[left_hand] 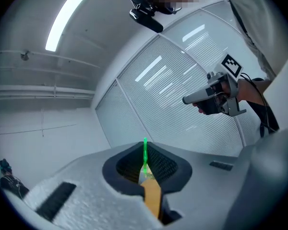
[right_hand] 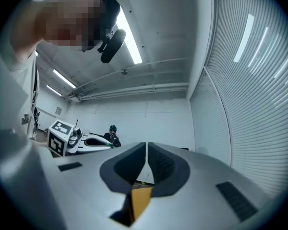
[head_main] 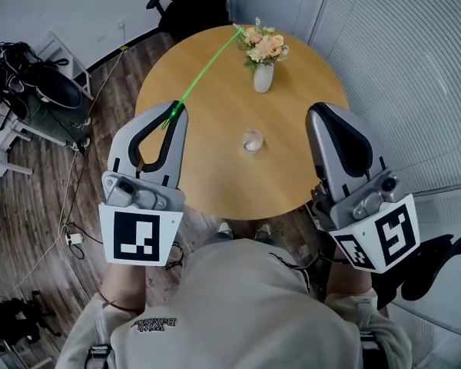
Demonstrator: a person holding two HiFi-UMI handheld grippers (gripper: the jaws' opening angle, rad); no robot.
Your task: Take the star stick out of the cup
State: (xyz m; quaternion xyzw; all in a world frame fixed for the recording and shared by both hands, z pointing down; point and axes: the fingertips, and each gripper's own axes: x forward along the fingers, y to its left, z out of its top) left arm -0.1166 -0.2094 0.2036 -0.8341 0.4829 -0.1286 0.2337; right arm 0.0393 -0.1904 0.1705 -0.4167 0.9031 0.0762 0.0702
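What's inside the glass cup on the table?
Nothing shows inside the cup; it looks empty. The green stick is pinched in the left gripper instead. Nothing covers the cup, but it's tiny here.

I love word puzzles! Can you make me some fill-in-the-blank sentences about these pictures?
The left gripper is shut on a thin ___ stick.
The glass cup stands on the round ___.
The white vase holds ___.
The right gripper has its jaws together and holds ___.
Missing words: green; table; flowers; nothing.
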